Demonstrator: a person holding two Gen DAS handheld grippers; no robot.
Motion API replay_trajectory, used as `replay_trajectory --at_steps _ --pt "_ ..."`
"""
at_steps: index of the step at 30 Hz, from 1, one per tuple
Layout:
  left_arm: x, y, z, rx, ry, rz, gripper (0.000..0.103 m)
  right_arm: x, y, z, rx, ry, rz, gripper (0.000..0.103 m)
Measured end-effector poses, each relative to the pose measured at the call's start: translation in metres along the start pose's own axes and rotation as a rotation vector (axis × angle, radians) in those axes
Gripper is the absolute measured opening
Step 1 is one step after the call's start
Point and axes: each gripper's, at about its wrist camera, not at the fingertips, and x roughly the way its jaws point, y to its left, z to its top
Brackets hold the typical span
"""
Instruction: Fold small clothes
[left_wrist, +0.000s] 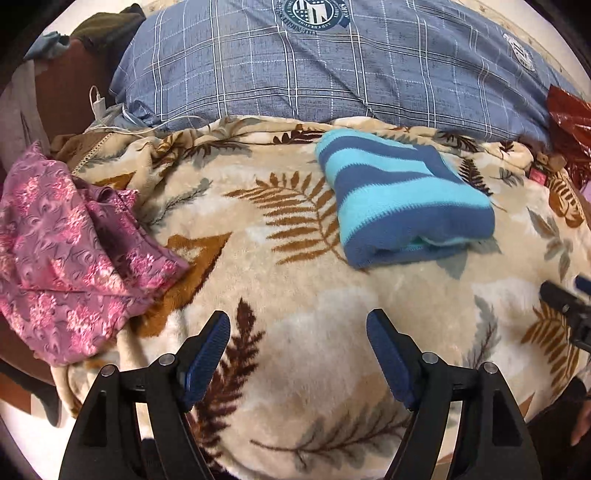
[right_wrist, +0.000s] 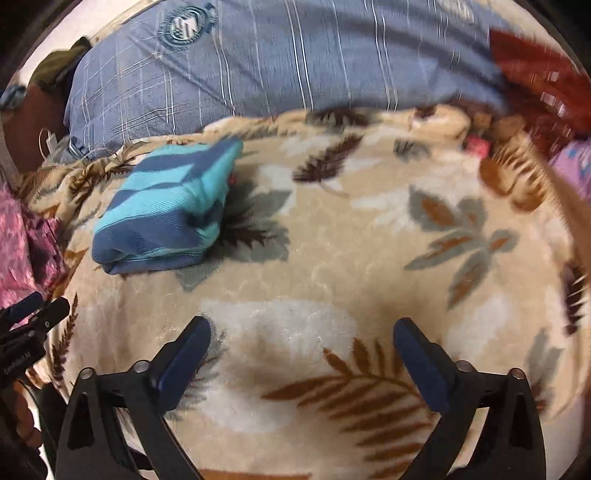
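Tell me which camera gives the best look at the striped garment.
The left wrist view. There the striped garment lies sharp and whole on the blanket, with its folded edge and stripes clear. The right wrist view also shows all of it, off to the left, but motion blur smears its stripes and edges.

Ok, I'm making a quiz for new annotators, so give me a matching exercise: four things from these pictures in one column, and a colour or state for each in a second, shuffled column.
Things:
1. striped garment
2. pink floral cloth
3. pillow
4. left gripper

States:
A. crumpled at the blanket's left edge
B. open, holding nothing
C. folded, lying on the blanket
D. blue-grey plaid with a round emblem

Pairs: 1-C, 2-A, 3-D, 4-B
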Motion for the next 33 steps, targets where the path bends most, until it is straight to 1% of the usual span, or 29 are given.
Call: replay_trajectory --at_steps 1,4,7,11,18,23,27,33 --pt "-0.003 -0.001 -0.003 0.005 -0.001 -0.008 0.076 -0.009 0.005 -0.001 -0.045 -0.028 -0.019 0.102" --pt "-0.008 -0.008 -0.008 0.022 0.015 -0.041 0.076 -0.026 0.013 -0.002 -0.105 -0.084 -0.037 0.103" --pt "-0.009 -0.009 -0.008 0.038 0.033 -0.074 0.076 -0.035 0.016 0.0 -0.135 -0.109 -0.053 0.103" --pt "-0.012 -0.013 -0.008 0.074 0.048 -0.087 0.076 -0.043 0.024 -0.001 -0.19 -0.131 -0.094 0.103" --pt "-0.027 -0.018 -0.007 0.087 0.028 -0.117 0.076 -0.047 0.023 -0.002 -0.166 -0.125 -0.06 0.103" --pt "-0.042 -0.025 -0.013 0.107 -0.008 -0.138 0.076 -0.05 0.024 -0.005 -0.163 -0.131 -0.074 0.103" --pt "-0.048 -0.031 -0.018 0.132 -0.03 -0.126 0.076 -0.049 0.023 -0.005 -0.162 -0.132 -0.085 0.103" --pt "-0.046 -0.038 -0.021 0.157 -0.017 -0.142 0.076 -0.049 0.02 -0.006 -0.152 -0.126 -0.079 0.103"
